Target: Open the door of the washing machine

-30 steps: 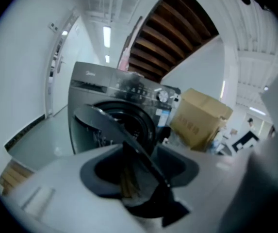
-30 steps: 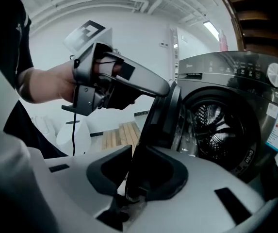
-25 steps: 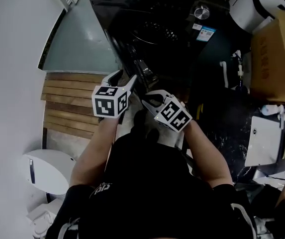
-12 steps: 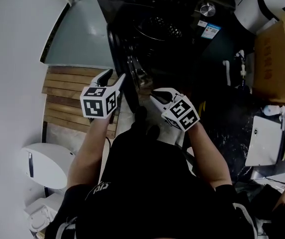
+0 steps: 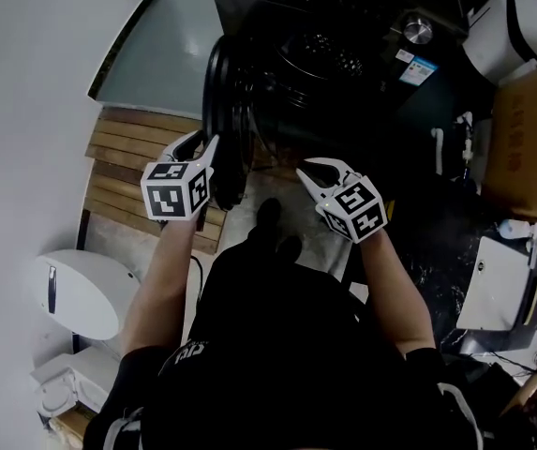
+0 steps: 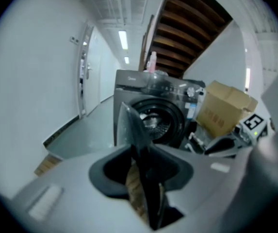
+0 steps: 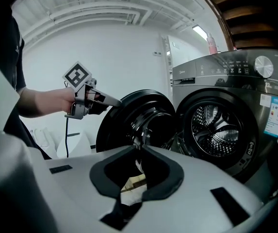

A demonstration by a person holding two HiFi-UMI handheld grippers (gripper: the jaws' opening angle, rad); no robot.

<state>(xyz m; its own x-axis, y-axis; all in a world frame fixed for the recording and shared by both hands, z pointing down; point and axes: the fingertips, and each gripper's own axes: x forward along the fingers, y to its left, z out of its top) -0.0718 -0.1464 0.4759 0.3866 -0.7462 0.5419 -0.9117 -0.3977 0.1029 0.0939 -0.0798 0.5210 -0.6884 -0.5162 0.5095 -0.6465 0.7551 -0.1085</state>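
Washing-machine door (image 5: 223, 111): round, glossy black, thick-rimmed; swung wide open, seen edge-on at upper centre of the head view, left of the dark grey machine (image 7: 216, 69). Perforated metal drum (image 7: 219, 125) exposed. Left gripper (image 5: 204, 142): white plastic jaws, just closing, now narrow and clamped on the door's rim. Right gripper (image 5: 310, 169): jaws together, empty, centre frame, apart from the door.

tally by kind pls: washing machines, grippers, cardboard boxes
washing machine: 1
grippers: 2, the left gripper, jaws just closed further onto the door edge, and the right gripper
cardboard box: 1
total: 4
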